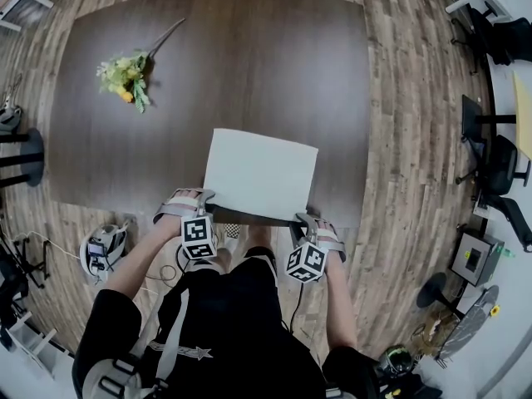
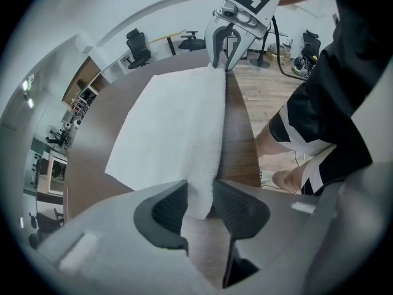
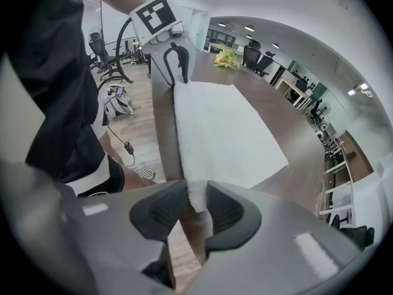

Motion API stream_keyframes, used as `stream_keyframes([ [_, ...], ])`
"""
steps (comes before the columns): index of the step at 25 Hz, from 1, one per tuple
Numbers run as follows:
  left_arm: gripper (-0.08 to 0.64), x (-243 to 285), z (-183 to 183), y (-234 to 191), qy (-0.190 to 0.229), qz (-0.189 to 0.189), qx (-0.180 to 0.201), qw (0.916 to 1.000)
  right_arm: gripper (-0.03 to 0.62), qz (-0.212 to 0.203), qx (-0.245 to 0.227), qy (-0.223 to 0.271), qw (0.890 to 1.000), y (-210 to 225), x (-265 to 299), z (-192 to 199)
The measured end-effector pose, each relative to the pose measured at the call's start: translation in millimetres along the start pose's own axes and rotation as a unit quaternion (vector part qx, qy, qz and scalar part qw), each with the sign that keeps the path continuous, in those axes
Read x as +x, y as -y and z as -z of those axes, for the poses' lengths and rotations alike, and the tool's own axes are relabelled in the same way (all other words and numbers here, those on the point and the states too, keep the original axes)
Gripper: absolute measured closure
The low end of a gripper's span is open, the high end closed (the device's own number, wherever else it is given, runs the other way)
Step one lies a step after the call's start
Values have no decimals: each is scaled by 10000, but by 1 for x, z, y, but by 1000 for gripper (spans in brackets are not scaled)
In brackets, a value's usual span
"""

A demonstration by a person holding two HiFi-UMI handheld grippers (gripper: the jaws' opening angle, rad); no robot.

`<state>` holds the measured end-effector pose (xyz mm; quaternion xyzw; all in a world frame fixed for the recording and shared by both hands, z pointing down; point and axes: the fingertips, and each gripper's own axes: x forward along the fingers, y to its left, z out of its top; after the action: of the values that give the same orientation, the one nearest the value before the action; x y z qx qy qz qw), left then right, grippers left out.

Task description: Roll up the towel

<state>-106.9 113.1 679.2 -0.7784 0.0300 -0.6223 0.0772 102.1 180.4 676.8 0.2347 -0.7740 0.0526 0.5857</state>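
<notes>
- The towel (image 1: 262, 173) lies flat and open at the near edge of the table (image 1: 249, 56). Its near hem runs along that edge, so both tools can reach it from the person's side.
- The left gripper (image 2: 199, 204) stands at the towel's near left corner, pointing steeply down. Its jaws are narrowed onto the corner, and the cloth fills the gap between the ribbed pads (image 2: 169, 208) (a pinch on a thin edge, not a deep bite).
- The right gripper (image 3: 195, 211) mirrors it at the near right corner, and its pads also press on a tongue of cloth.
- Holding both ends of one hem probably lets the edge lift and turn over evenly, so the roll starts straight rather than as a cone.
- The long bare stretch of table beyond the towel gives room to roll away from the person.
- The flowers (image 1: 126, 77) lie well apart at the far left, out of the roll's path.
- No turn of the roll is made yet, since the towel shows as one flat sheet.
</notes>
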Motion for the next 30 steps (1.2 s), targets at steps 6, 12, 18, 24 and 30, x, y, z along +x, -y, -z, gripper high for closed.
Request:
stream_keyframes([
  [6, 446, -3, 2, -1, -101, -116, 174, 9997, 512, 24, -111, 0, 9999, 2, 1, 0],
  [12, 516, -1, 1, 5, -31, -254, 175, 9995, 549, 153, -213, 16, 9997, 2, 1, 1],
  [18, 526, -12, 2, 19, -106, -206, 260, 9994, 561, 165, -280, -20, 9995, -7, -7, 4],
  [24, 526, -19, 5, 45, -107, 50, 195, 9997, 561, -139, -214, -33, 9997, -34, -17, 8],
  [30, 525, -20, 5, 56, -209, 130, 182, 9995, 561, -362, -76, -72, 9993, -45, -21, 11],
])
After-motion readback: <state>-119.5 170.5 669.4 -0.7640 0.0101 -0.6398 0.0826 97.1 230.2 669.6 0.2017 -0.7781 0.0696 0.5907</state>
